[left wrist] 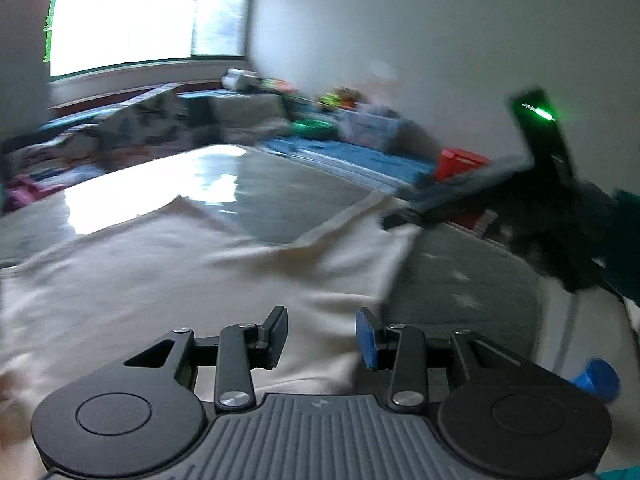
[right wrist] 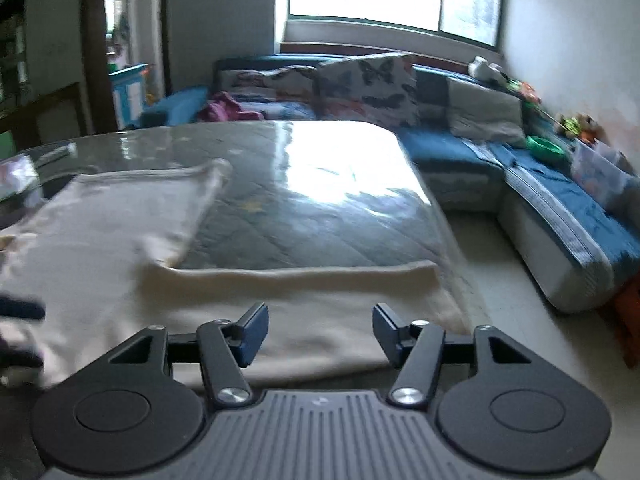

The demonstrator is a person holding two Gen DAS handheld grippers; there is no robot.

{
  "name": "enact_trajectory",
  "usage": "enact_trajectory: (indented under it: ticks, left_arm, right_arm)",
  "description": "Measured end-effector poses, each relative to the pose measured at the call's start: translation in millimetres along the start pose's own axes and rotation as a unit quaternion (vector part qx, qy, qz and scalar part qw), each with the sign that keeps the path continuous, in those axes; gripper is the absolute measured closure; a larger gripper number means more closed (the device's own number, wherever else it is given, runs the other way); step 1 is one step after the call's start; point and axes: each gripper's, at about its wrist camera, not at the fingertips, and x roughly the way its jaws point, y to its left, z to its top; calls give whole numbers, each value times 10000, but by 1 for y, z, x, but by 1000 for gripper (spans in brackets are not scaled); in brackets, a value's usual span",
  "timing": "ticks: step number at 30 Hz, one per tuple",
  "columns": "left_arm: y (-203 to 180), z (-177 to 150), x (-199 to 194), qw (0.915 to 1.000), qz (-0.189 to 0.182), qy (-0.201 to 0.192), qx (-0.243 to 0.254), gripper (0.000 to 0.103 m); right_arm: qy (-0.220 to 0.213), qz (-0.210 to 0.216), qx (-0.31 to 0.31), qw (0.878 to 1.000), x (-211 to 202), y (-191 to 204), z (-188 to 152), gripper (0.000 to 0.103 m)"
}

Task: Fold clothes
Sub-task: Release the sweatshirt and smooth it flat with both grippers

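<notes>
Cream fabric garment (right wrist: 240,304) lies spread on the near part of your glossy grey quilted table (right wrist: 312,208), one part reaching far left. Your left gripper (left wrist: 321,334) and right gripper (right wrist: 320,334) hover over it, jaws wide apart, empty.

Both the left gripper (left wrist: 321,334) and right gripper (right wrist: 320,332) have black linkage arms, silver screws, blue-padded fingers and ribbed grey bodies.
</notes>
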Motion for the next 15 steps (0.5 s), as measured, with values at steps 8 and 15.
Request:
enact_trajectory:
  ticks: [8,15]
  left_arm:
    - [89,-6,-41,9807,1863,-97,-592,63]
    - [133,-24,-44,9680,2445,332,-466,64]
  right_arm:
    - [-211,863,-551,9945,-4,69,17,42]
    - [-69,1441,-1024,9842,7,125,21,42]
